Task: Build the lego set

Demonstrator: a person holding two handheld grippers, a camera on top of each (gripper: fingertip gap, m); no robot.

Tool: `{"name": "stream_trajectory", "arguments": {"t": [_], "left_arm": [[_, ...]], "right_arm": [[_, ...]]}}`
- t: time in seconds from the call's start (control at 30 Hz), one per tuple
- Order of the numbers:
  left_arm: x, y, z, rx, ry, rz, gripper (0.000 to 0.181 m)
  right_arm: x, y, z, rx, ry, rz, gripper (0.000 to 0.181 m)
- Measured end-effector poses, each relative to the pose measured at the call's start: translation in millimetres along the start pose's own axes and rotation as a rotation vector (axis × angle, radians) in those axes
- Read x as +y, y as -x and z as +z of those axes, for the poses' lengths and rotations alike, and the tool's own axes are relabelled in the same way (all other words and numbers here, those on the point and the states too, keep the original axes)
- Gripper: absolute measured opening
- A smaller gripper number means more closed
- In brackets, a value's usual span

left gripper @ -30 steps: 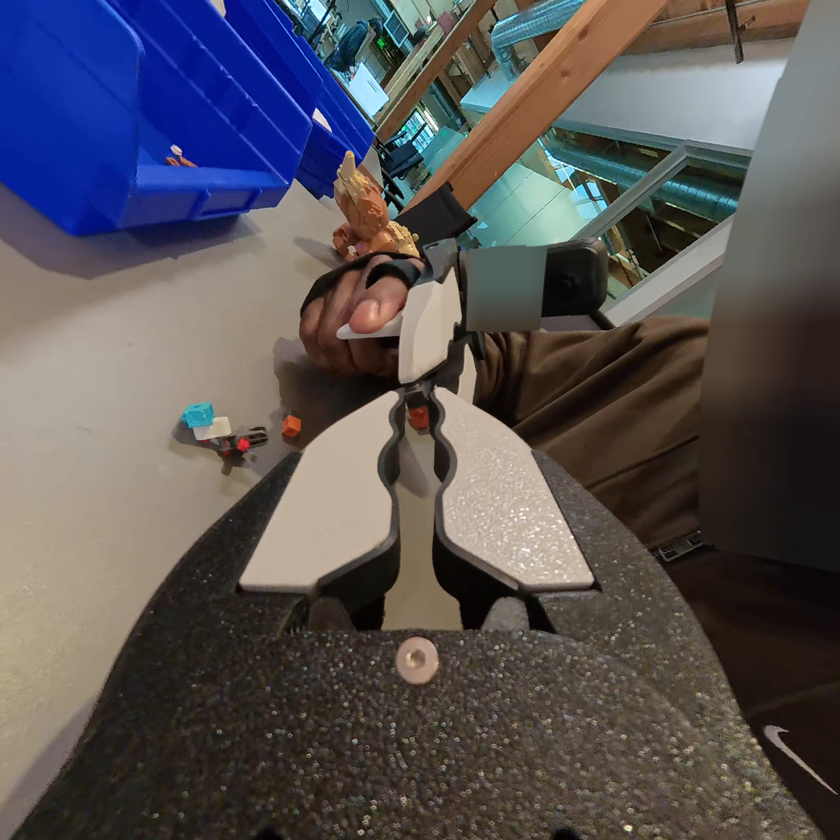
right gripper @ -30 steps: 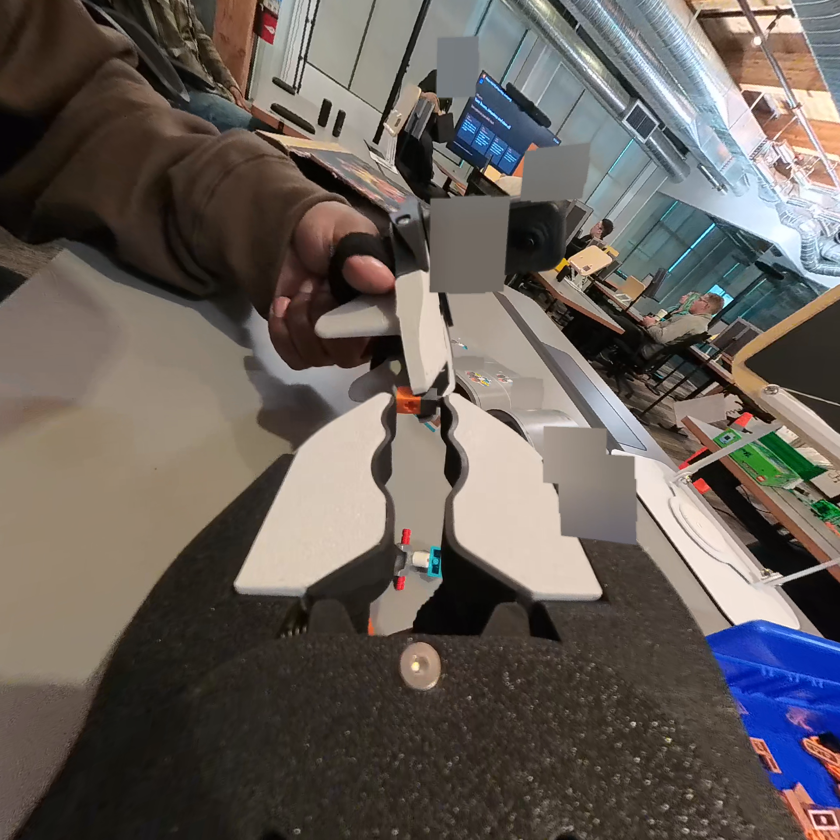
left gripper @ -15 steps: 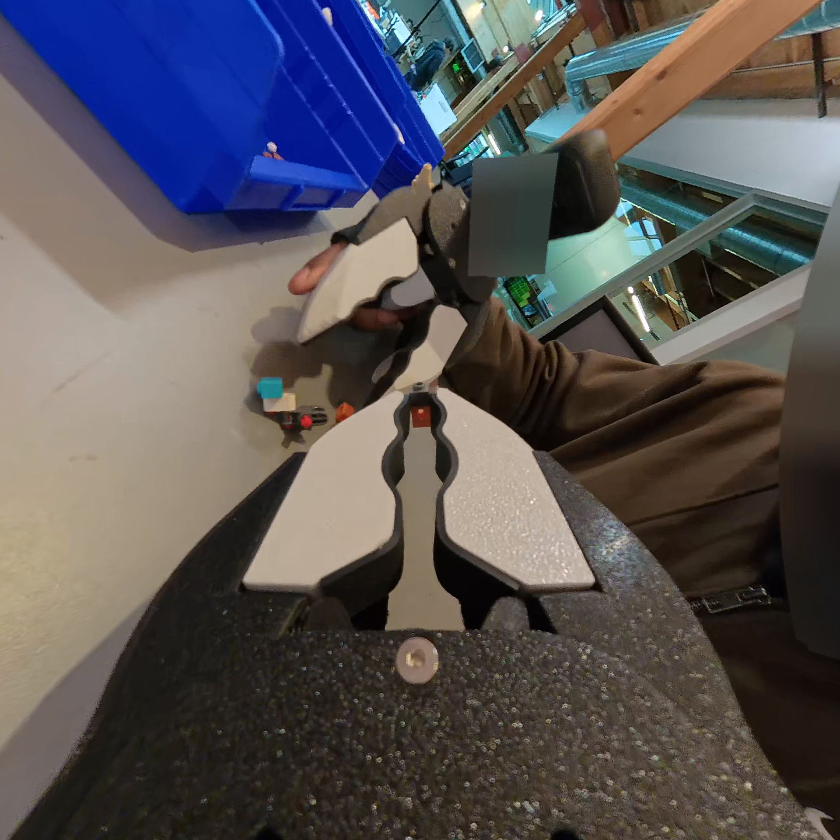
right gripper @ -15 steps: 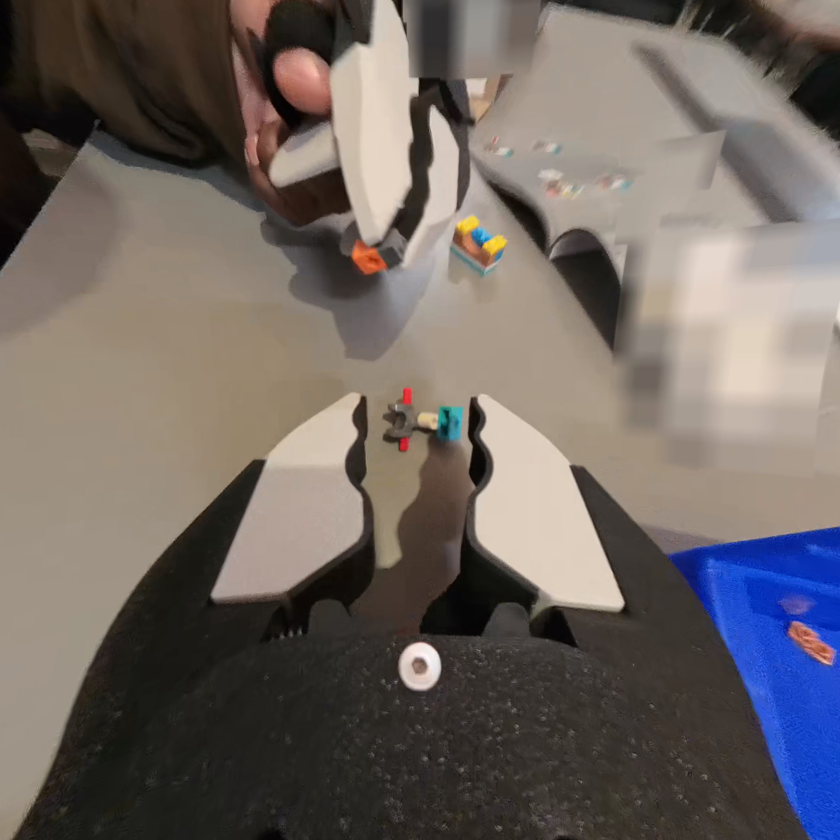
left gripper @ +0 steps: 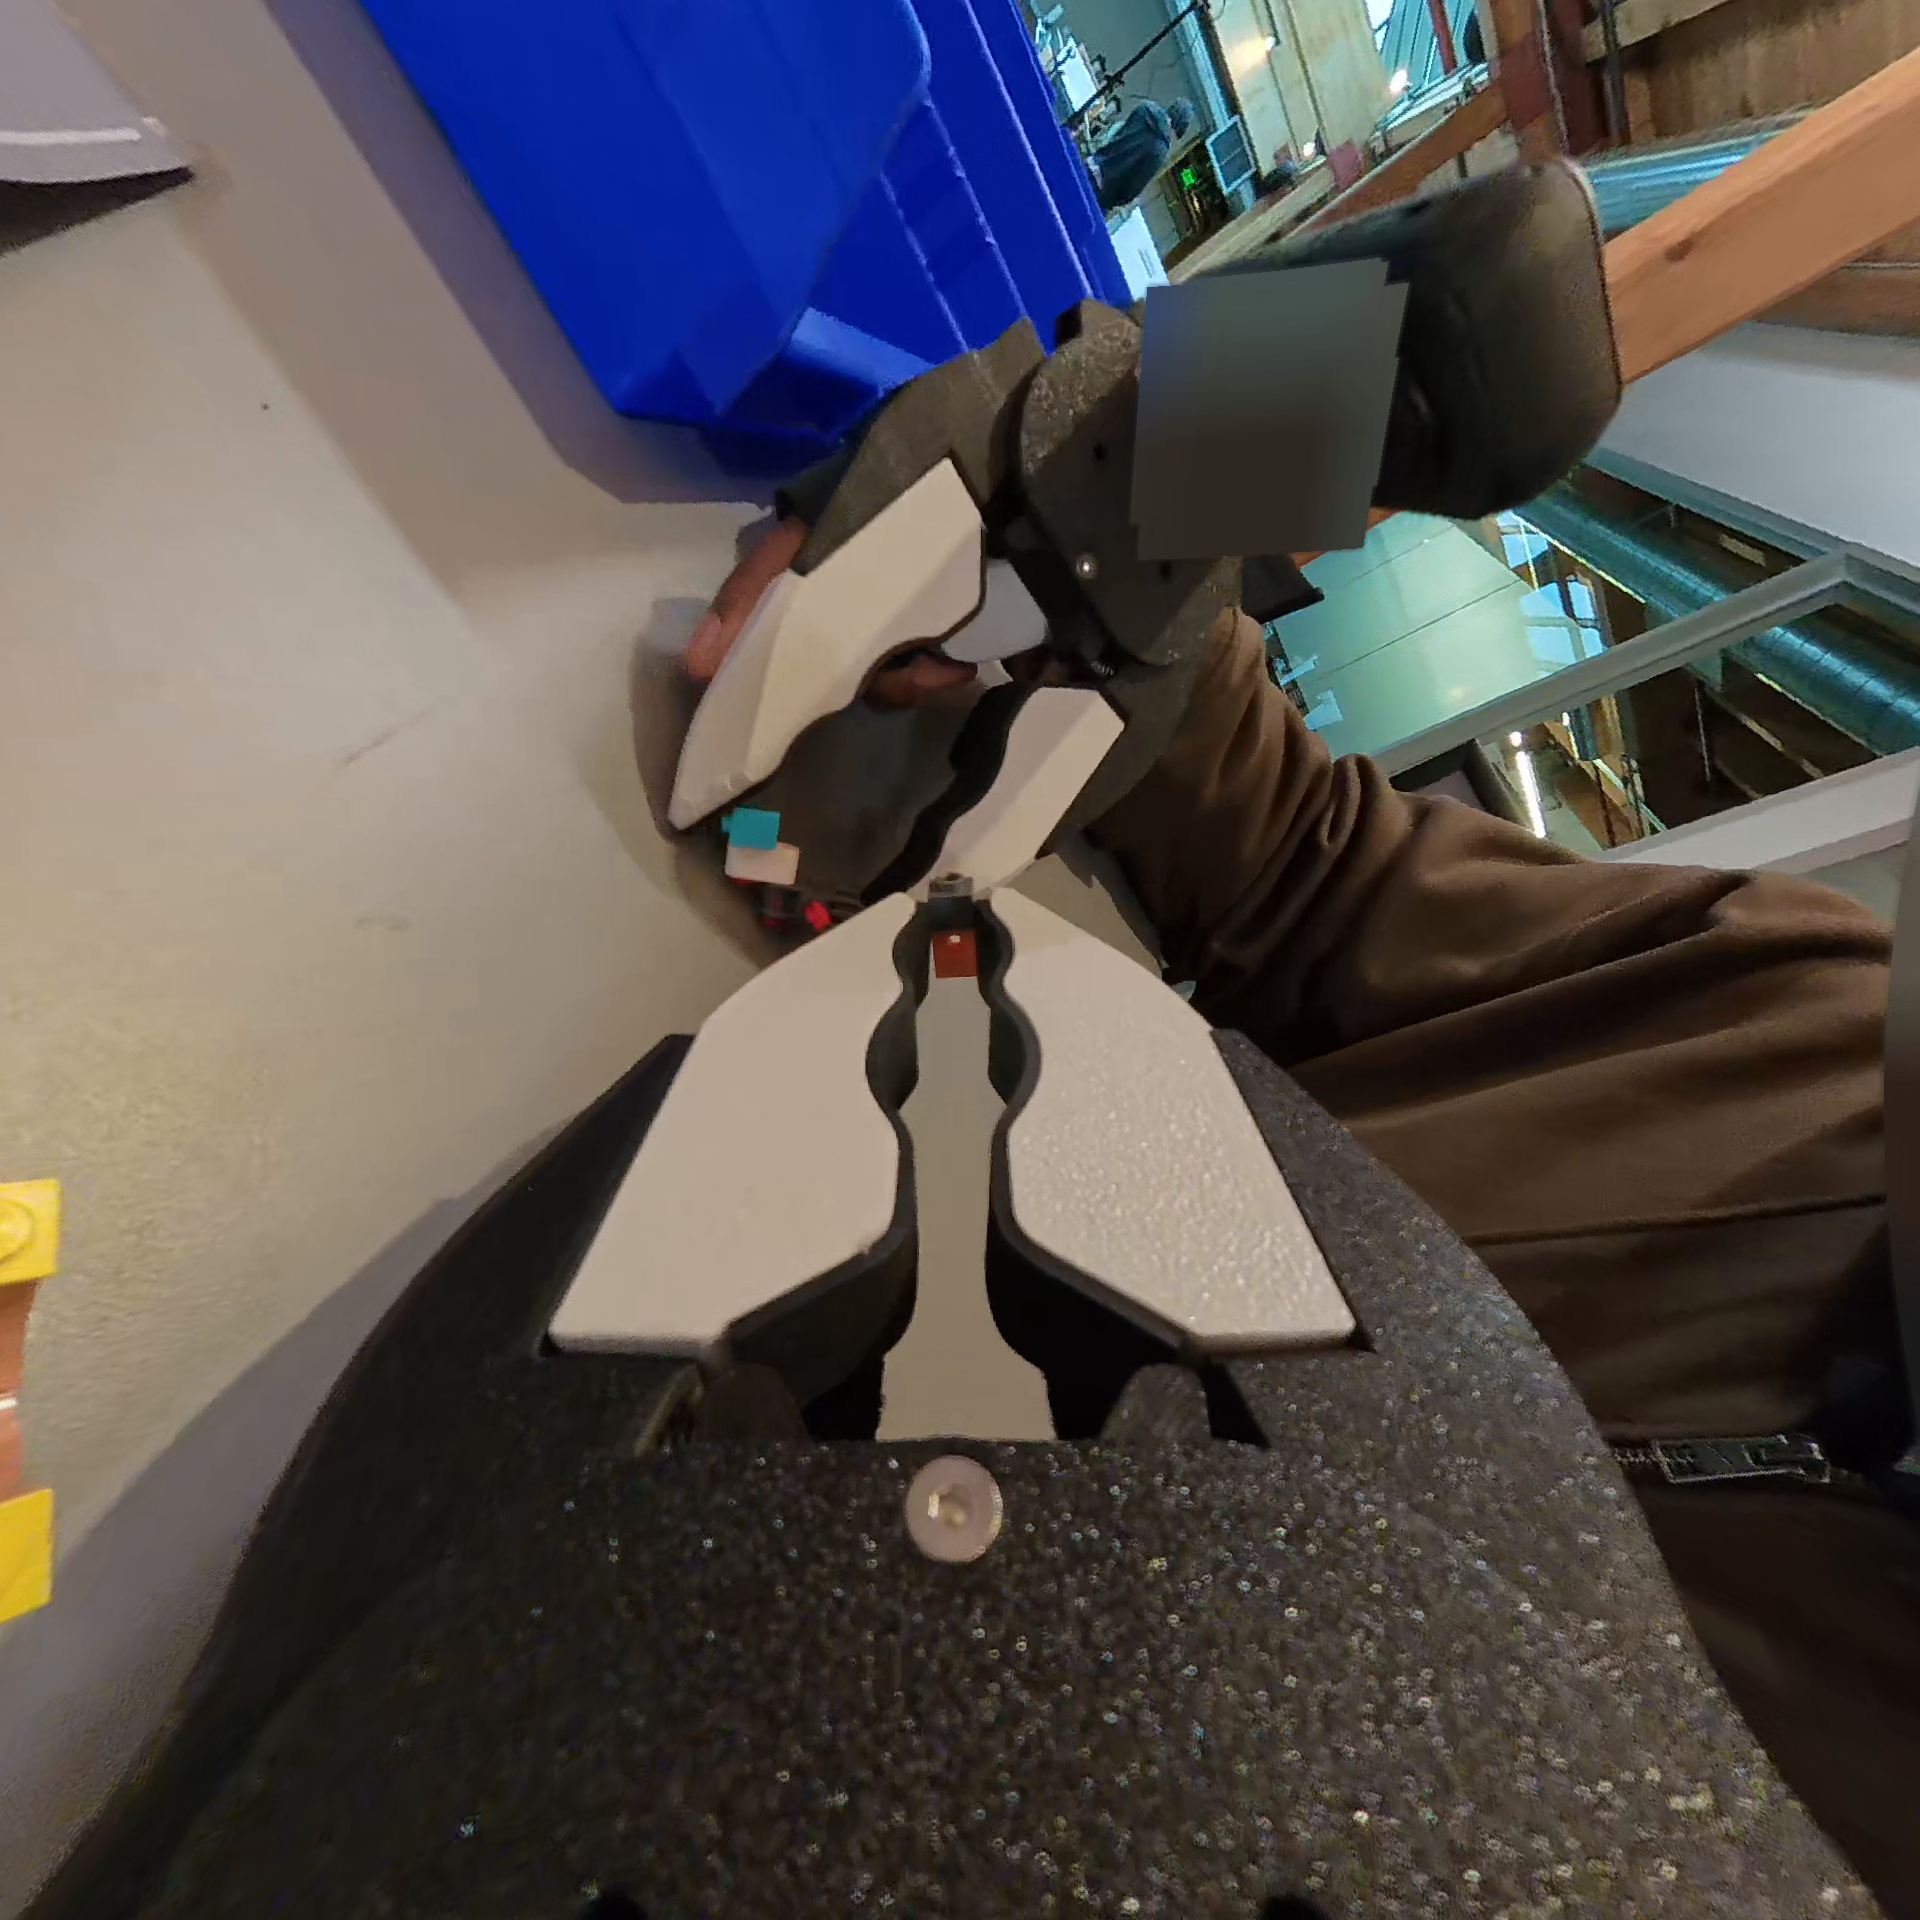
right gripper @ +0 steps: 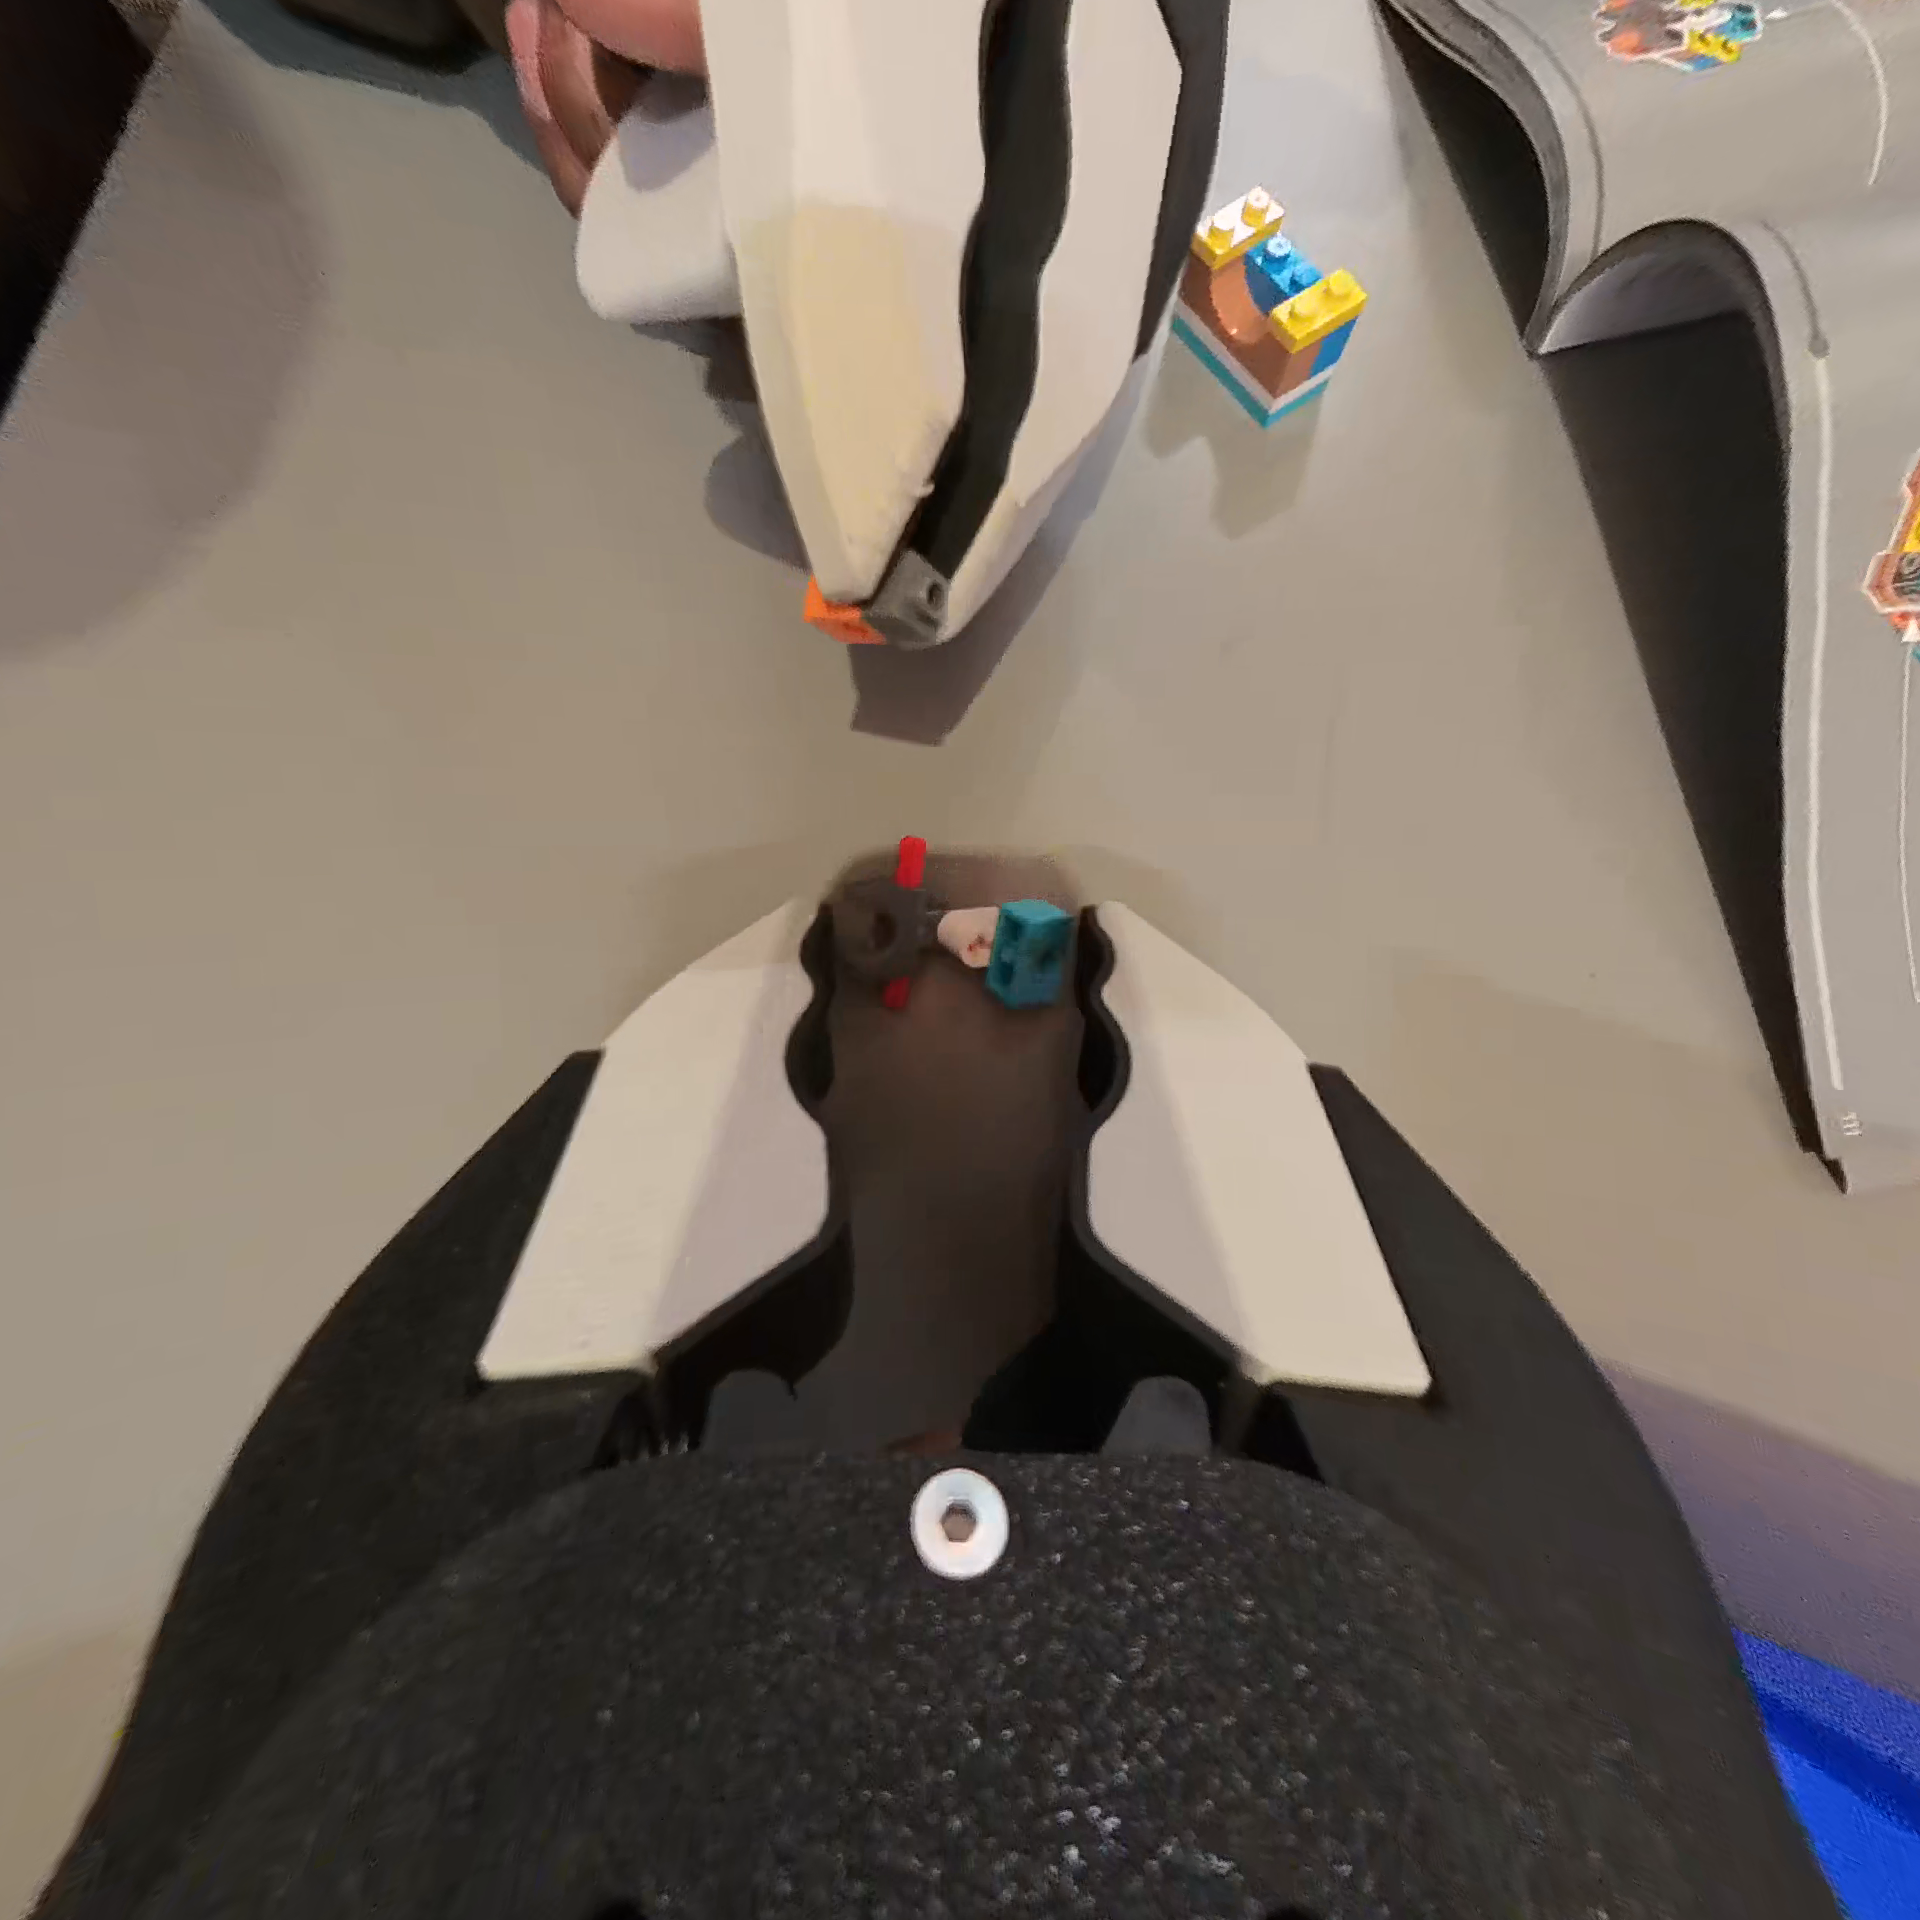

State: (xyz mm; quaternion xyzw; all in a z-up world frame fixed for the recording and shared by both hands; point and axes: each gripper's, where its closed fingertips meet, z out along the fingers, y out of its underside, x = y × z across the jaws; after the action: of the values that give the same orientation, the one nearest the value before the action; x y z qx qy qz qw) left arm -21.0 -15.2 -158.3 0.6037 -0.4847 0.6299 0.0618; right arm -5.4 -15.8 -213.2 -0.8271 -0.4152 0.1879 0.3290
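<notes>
My left gripper [left gripper: 951,920] is shut on a small piece made of an orange brick [left gripper: 952,954] and a grey connector [left gripper: 948,889]; the right wrist view shows it [right gripper: 883,613] held just above the table. My right gripper [right gripper: 945,935] is open, its fingertips either side of a small assembly on the table: a dark grey hub [right gripper: 878,935] with red pins, a white piece and a teal brick [right gripper: 1027,954]. That assembly also shows in the left wrist view [left gripper: 764,847], between the right gripper's fingers [left gripper: 831,644].
Blue bins [left gripper: 727,208] stand along the far table edge. A yellow, blue and brown brick build [right gripper: 1268,301] sits near an open instruction booklet [right gripper: 1714,312]. A blue bin corner [right gripper: 1849,1745] is at the lower right. A brown sleeve [left gripper: 1507,1039] lies to the right. About 6 cm separates my left fingertips from my right.
My right gripper let go of the piece held by the left gripper, opened, and moved down around the small assembly on the table. My left gripper stays shut on the orange and grey piece.
</notes>
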Motion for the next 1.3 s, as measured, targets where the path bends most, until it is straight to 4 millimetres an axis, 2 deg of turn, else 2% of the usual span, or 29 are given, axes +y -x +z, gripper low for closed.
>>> {"name": "stream_trajectory", "arguments": {"t": [0.17,0.33,0.47,0.7,1.3], "left_arm": [[-5.1,-0.9,-2.2,0.025,-0.036,-0.040,0.008],[-14.7,3.5,-6.3,0.007,-0.103,-0.062,0.008],[-19.4,7.6,-8.8,-0.022,-0.136,-0.062,0.008],[-23.8,10.6,-11.6,-0.042,-0.171,-0.069,0.008],[-27.9,17.7,-13.3,-0.111,-0.242,-0.088,0.008]], "right_arm": [[-8.1,-5.0,0.2,0.145,-0.038,-0.072,0.043],[-34.0,-14.7,-19.7,0.430,-0.204,-0.214,0.042],[-44.0,-22.0,-28.1,0.584,-0.210,-0.295,0.042],[-47.2,-25.9,-21.1,0.684,-0.136,-0.350,0.042],[-50.5,-36.2,-22.6,0.863,-0.005,-0.393,0.041]]}}
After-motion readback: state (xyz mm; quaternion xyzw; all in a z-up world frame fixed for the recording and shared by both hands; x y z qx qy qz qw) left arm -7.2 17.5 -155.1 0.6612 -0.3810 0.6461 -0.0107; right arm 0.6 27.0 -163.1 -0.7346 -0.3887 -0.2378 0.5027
